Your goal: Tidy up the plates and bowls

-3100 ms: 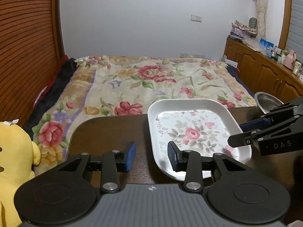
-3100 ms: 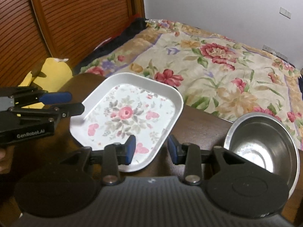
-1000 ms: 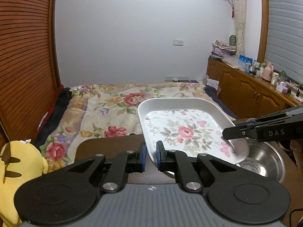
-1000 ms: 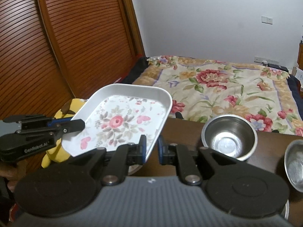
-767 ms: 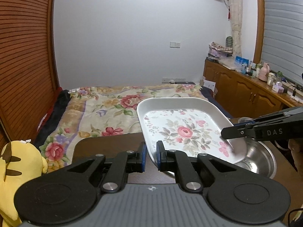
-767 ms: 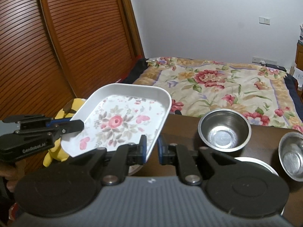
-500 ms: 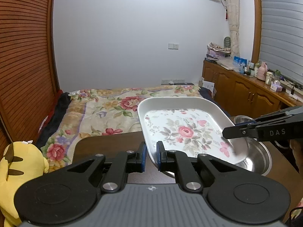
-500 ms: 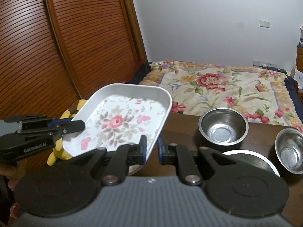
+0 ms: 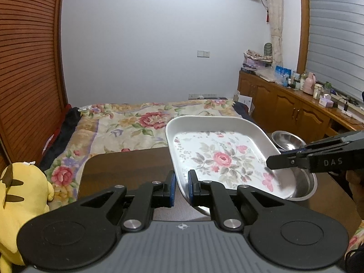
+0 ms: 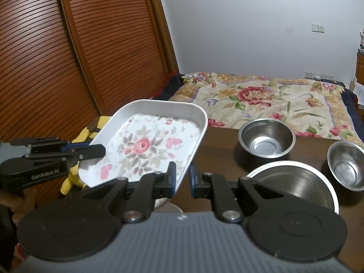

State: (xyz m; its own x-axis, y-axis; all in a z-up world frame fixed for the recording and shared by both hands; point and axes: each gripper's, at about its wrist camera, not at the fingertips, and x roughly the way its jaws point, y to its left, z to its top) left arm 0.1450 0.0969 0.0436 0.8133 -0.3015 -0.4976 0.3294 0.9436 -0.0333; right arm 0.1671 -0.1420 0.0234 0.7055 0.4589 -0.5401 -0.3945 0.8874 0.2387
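A white rectangular tray with a rose print is held in the air above the dark wooden table. My left gripper is shut on its left rim, and my right gripper is shut on the opposite rim. Each gripper shows from the side in the other's view. On the table stand a steel bowl, a smaller steel bowl and a wide steel bowl. In the left wrist view two steel bowls are partly hidden behind the tray.
A flowered bedspread lies beyond the table's far edge. A yellow plush toy sits left of the table. Slatted wooden doors stand on the left. A wooden sideboard with bottles runs along the right wall.
Both grippers closed on the tray's rims and lifted it off the table. Over the last second the tray rose a little higher and more bowls came into view.
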